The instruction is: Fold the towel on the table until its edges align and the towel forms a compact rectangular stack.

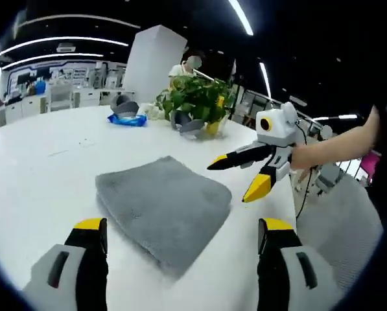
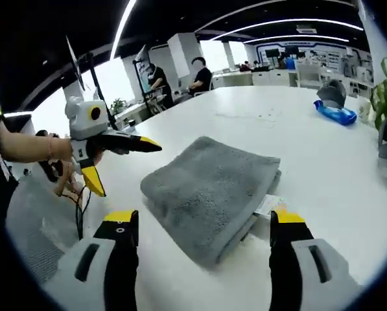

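White tabletop [image 1: 44,175] spreads wide under everything, and the grey towel [image 1: 162,206] lies near its front edge, between the two grippers. By the look of it the folding is largely done: the towel sits as a thick, layered block, roughly rectangular, with stacked edges showing along its near side in the right gripper view [image 2: 212,194]. What may remain is tidying, since the layers at that near corner look slightly offset and a small white tag [image 2: 269,205] pokes out from beneath. The cloth is plush terry, soft and rounded at the folds, lying flat with no corner lifted.

In its own view, the left gripper [image 1: 180,236] has its jaws spread wide apart, holding nothing, just short of the towel. The right gripper [image 2: 203,227] is likewise parted and empty, its yellow tips on either side of the towel's near end.

Further back stand a potted plant [image 1: 196,100] and a blue packet [image 1: 127,120], well apart from the towel.
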Demonstrator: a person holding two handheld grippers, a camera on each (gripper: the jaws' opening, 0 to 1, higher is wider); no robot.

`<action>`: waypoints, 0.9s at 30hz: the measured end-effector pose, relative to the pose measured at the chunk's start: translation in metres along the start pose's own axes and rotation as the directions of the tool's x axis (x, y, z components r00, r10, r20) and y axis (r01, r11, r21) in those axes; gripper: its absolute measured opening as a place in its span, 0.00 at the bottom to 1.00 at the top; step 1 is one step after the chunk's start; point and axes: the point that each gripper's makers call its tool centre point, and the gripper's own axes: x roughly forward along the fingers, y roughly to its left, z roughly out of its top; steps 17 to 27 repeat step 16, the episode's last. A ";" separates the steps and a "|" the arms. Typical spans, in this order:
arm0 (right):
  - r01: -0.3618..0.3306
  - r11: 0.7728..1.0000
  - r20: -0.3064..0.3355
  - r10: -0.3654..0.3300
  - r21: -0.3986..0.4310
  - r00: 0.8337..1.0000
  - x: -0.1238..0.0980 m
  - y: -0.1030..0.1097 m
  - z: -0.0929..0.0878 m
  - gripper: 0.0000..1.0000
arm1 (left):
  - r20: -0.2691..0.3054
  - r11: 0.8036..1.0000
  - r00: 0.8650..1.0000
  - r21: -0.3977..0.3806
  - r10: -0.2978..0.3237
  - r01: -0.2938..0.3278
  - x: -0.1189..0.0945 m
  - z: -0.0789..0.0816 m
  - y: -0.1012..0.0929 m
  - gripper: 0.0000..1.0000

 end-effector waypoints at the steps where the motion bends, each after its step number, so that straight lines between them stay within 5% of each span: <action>1: 0.010 1.000 0.043 -0.010 0.008 0.999 -0.012 0.006 0.006 0.96 | 0.015 0.999 0.999 0.044 0.028 -0.029 -0.018 0.006 -0.002 1.00; 5: 0.077 0.996 0.077 -0.081 0.053 0.994 -0.056 0.017 0.010 0.99 | 0.098 0.978 0.978 0.080 0.184 -0.192 -0.078 0.021 -0.002 1.00; 7: 0.150 0.987 0.118 -0.156 0.054 0.981 -0.082 0.018 0.014 0.99 | 0.194 0.964 0.944 -0.043 0.265 -0.262 -0.113 0.031 -0.005 1.00; 9: 0.205 0.978 0.144 -0.207 0.029 0.968 -0.104 0.024 0.015 0.99 | 0.282 0.934 0.896 -0.201 0.343 -0.295 -0.146 0.038 -0.009 1.00; 10: 0.230 0.973 0.147 -0.230 0.020 0.962 -0.112 0.024 0.013 0.99 | 0.324 0.911 0.861 -0.264 0.393 -0.317 -0.163 0.039 -0.012 1.00; 13: 0.292 0.956 0.147 -0.285 -0.025 0.947 -0.131 0.030 0.004 0.99 | 0.324 0.876 0.819 -0.274 0.473 -0.398 -0.185 0.028 -0.023 0.99; 16: 0.304 0.951 0.160 -0.293 -0.049 0.943 -0.141 0.049 -0.002 0.98 | 0.299 0.853 0.802 -0.258 0.517 -0.453 -0.188 0.016 -0.034 0.99; 27: 0.304 0.951 0.160 -0.293 -0.049 0.943 -0.141 0.049 -0.002 0.98 | 0.299 0.853 0.802 -0.258 0.517 -0.453 -0.188 0.016 -0.034 0.99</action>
